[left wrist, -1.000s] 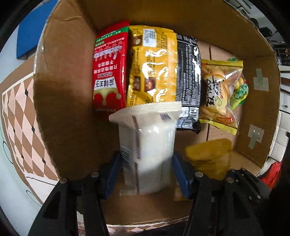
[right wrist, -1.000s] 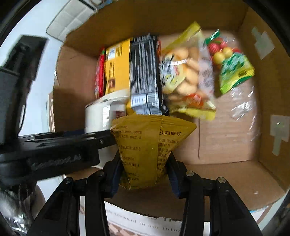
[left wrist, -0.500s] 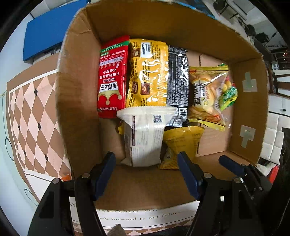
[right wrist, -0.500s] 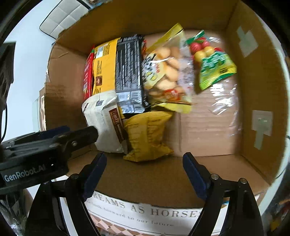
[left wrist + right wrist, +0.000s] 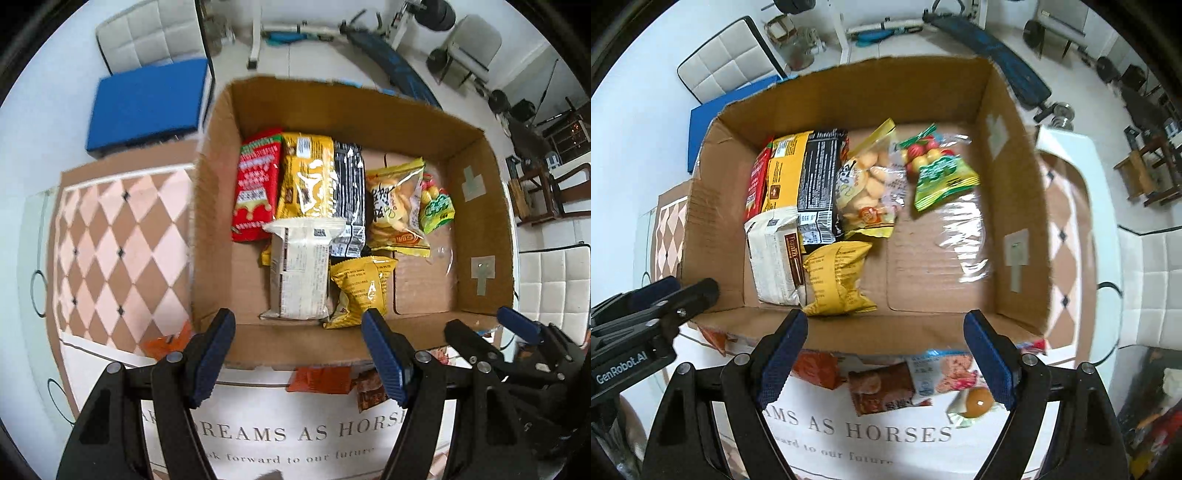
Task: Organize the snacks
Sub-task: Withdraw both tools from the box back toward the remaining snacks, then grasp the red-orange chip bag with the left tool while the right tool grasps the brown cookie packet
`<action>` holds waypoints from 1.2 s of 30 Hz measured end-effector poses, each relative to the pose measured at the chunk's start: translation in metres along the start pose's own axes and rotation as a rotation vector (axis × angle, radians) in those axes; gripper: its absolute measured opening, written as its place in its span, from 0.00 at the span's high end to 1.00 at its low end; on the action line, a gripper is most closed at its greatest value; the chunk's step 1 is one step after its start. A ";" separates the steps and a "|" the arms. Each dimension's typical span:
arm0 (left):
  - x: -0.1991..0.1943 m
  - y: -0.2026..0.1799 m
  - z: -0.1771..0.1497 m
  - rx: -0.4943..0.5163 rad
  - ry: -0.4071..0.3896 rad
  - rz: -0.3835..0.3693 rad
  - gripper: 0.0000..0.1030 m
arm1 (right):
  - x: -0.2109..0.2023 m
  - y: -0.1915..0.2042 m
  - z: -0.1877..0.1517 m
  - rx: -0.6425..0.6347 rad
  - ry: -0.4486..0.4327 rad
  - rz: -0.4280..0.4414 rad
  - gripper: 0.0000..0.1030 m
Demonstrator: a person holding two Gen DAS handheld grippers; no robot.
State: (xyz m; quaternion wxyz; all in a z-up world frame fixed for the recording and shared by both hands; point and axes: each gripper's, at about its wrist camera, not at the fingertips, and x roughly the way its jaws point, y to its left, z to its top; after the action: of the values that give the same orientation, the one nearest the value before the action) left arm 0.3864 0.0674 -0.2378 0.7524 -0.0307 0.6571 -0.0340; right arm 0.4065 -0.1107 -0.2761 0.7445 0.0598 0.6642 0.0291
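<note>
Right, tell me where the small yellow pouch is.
In the cardboard box, near its front wall: the small yellow pouch lies right of the white packet, below the black packet.

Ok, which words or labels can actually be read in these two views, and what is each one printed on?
"DREAMS AS HORSES": white mat under the cardboard box; each view cuts off part of it.
"forward to our future": same mat, smaller line beneath.
"GenRobot.AI": left gripper body, seen from the right wrist.
Print on the snack packets, such as the white packet and small yellow packet, is too small or blurred to read.
</note>
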 end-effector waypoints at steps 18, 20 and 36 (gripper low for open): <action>-0.089 -0.007 -0.075 0.018 -0.289 0.043 0.33 | -0.101 0.007 -0.072 -0.032 -0.219 -0.019 0.14; -0.092 -0.005 -0.084 0.009 -0.289 0.032 0.33 | -0.106 0.004 -0.080 -0.013 -0.210 0.017 0.14; 0.026 0.037 -0.135 -0.117 -0.049 0.110 0.10 | 0.078 -0.062 -0.145 0.606 0.220 0.261 0.14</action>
State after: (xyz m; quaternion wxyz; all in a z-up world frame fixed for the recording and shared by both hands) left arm 0.2563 0.1013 -0.2847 0.7658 -0.0391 0.6402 0.0465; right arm 0.2692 -0.1554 -0.3764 0.6068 0.3592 0.7058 -0.0685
